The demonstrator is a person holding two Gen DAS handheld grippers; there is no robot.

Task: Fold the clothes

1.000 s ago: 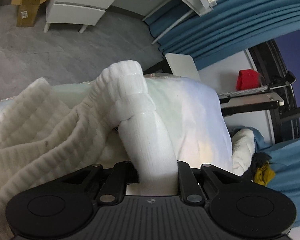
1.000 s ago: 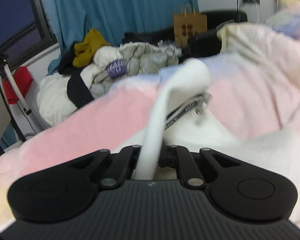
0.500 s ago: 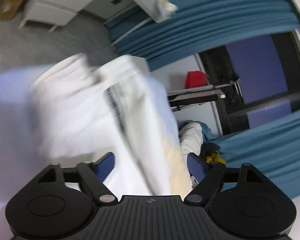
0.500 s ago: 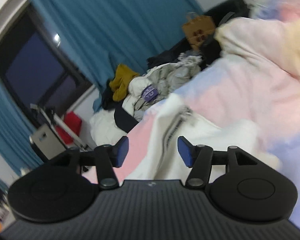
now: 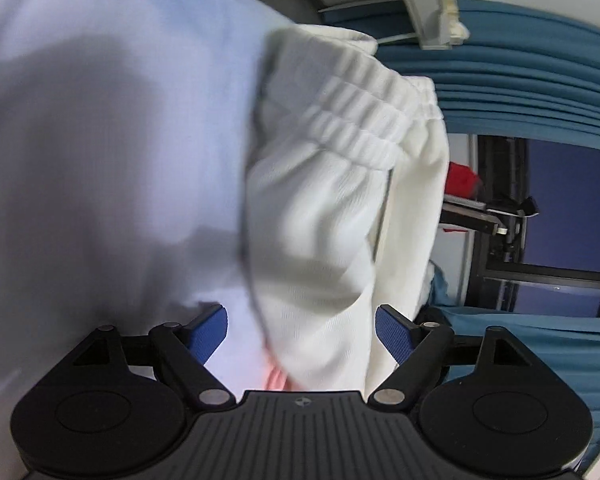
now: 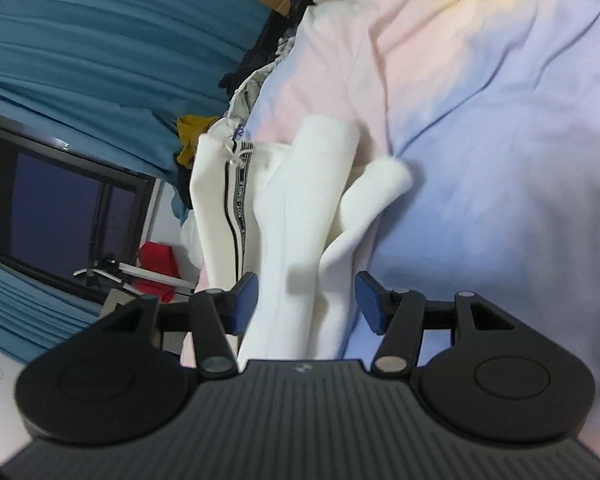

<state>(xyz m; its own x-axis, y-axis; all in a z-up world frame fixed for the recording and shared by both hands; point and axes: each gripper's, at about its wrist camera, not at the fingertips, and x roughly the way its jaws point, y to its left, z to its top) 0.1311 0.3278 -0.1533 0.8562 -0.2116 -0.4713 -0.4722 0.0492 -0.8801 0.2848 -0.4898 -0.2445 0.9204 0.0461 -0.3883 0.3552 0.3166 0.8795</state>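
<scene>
Left wrist view shows the left gripper (image 5: pixel 300 334) with its blue pads wide apart, holding nothing. The white sweatpants (image 5: pixel 340 208) lie just past it, and the cloth runs between the two pads without being pinched. The ribbed stretchy waistband (image 5: pixel 364 108) is at the far end. Under the pants is a soft bed sheet (image 5: pixel 100 140), pale blue here.

Right wrist view shows the right gripper (image 6: pixel 305 300) with its jaws apart too, and empty. White cloth sits between its pads as well. From here you can see the sweatpants (image 6: pixel 284 216) lying on the bed sheet (image 6: pixel 500 120), which is pink, yellow and blue. A black and white stripe (image 6: pixel 238 200) runs down the left side of the pants. Two ribbed leg cuffs (image 6: pixel 328 140) point to the far side, one beside the other. The pants look doubled over, with layers stacked, so they seem partly folded.

I think both grippers are open because the pants rest on the bed and need no holding right now. The bed is flat and soft, a good place to fold.

Far left, a pile of other clothes (image 6: pixel 236 120) waits by the blue curtain (image 6: pixel 80 40).
</scene>
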